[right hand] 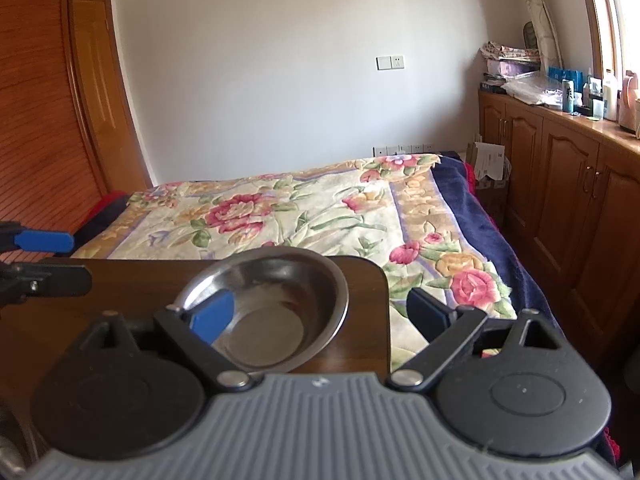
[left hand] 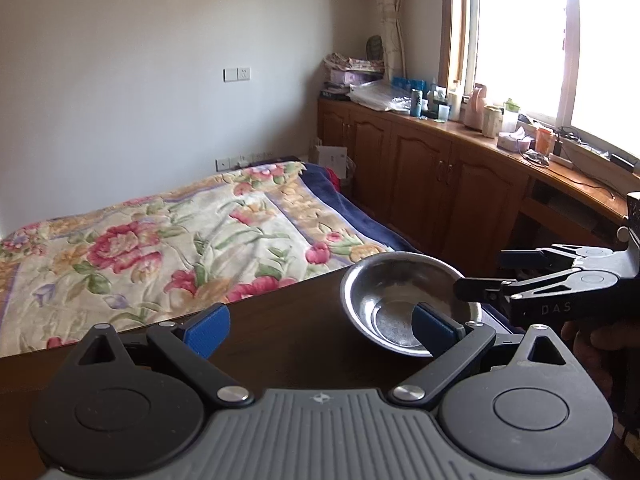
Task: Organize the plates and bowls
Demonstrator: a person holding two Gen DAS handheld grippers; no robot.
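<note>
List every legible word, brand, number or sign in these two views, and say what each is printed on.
"DAS": raised letters on the black body of the right gripper, seen in the left wrist view; it may continue out of sight.
One white character on the dark can on the wooden cabinet top: too small to read.
Labels on the other bottles and boxes there: blurred, unreadable.

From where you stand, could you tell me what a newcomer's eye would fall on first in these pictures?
A shiny steel bowl sits near the far right corner of the dark wooden table, with both grippers open around it: the left gripper and the right gripper each have one blue pad over the bowl. Behind the table spreads a bed under a bright floral blanket.
</note>
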